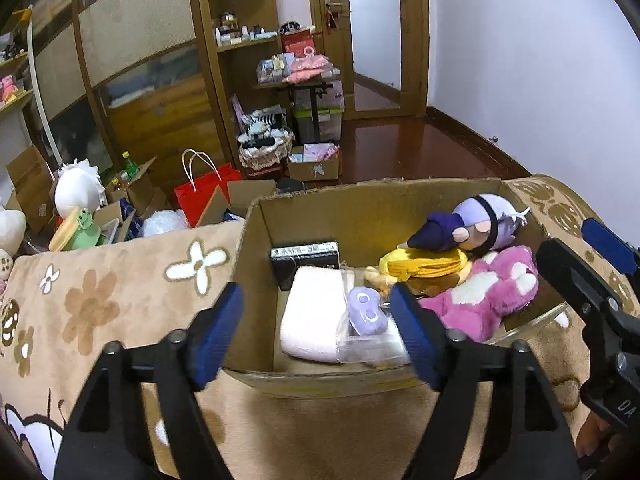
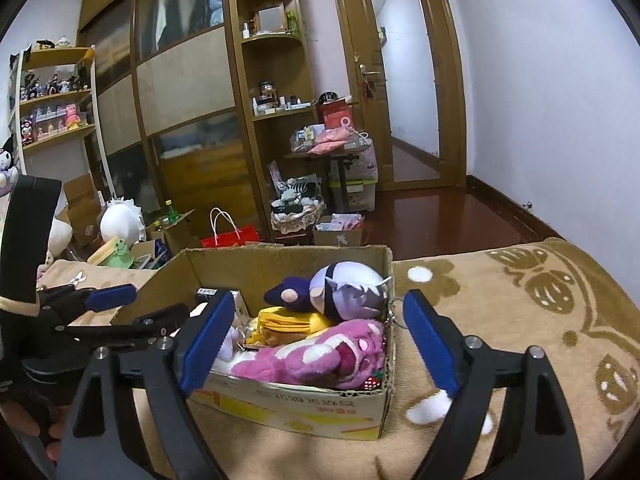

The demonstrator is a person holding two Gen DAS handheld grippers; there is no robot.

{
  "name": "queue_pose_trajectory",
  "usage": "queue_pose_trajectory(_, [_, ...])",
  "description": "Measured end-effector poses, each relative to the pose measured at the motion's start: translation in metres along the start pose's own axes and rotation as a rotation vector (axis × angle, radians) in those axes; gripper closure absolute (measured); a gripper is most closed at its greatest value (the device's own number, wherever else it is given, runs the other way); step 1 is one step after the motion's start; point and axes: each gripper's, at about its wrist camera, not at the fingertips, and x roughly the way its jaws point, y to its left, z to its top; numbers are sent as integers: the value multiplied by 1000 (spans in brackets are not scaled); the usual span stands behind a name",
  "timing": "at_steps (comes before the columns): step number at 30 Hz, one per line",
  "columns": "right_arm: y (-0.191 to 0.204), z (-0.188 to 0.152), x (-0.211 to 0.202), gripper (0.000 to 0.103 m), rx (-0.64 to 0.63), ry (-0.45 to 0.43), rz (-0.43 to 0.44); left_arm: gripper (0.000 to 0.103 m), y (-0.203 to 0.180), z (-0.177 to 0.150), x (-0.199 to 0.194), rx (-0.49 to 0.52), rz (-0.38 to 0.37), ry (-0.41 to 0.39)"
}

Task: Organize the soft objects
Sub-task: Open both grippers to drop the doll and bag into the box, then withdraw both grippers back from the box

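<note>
A cardboard box [image 1: 256,248] [image 2: 296,412] sits on a beige flowered blanket [image 1: 112,304] [image 2: 520,304]. Inside lie a pink plush [image 1: 492,296] [image 2: 320,356], a purple-haired doll [image 1: 468,228] [image 2: 340,288], a yellow plush [image 1: 424,266] [image 2: 288,322], a folded white cloth [image 1: 312,320], a small lilac toy in clear wrap [image 1: 366,312] and a black box [image 1: 304,260]. My left gripper [image 1: 318,336] is open and empty over the box's near left edge. My right gripper [image 2: 320,344] is open and empty, straddling the box's near right corner.
The floor beyond holds a red gift bag [image 1: 204,196], open cartons [image 1: 314,168], a white plush [image 1: 78,192], a green frog toy [image 1: 80,228] and a basket of items [image 1: 264,148]. A wardrobe, shelves [image 2: 56,96] and a door [image 2: 404,80] stand behind.
</note>
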Motion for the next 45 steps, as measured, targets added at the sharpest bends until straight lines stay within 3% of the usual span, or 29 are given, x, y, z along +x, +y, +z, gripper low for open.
queue_pose_trajectory(5, [0,3,-13,0,-9,-4,-16,15,2,-1,-17,-13,10,-18])
queue_pose_trajectory(15, [1,12,-52,0,-14,-24,-32,8,1,-15,-61,-14,18,-46])
queue_pose_trajectory(29, [-1,20,-118,0,-20,-86,-54,7,2,-37,-119,-5,40,-84])
queue_pose_trajectory(45, [-15,5,-145,0,1,-72,-80,7,5,-53,-154,7,70,-124])
